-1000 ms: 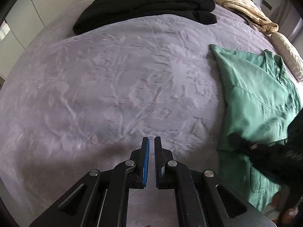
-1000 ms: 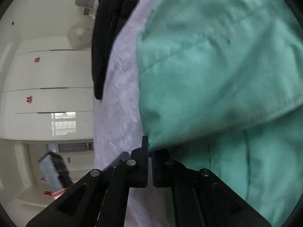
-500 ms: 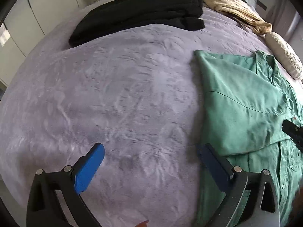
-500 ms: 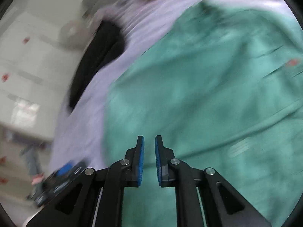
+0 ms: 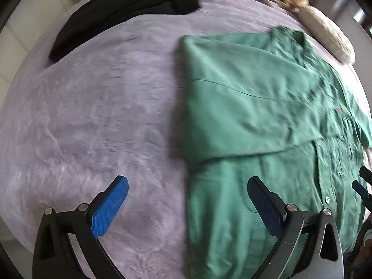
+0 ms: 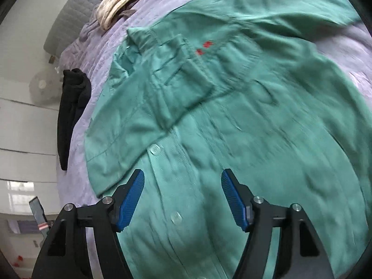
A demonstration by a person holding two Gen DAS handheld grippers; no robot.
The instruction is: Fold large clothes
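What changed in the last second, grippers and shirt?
Right gripper let go of the green shirt edge and opened, pulling back above it. Left gripper opened too and shifted toward the shirt's folded side. Unchanged: sleeve fold lies flat; black clothes on the purple bedspread.

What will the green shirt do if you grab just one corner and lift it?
The green shirt will probably droop and hang, since it lies limp and creased on the purple bedspread. Its folded-over side would likely fall open, because nothing pins it. It looks thin, so it is probably light.
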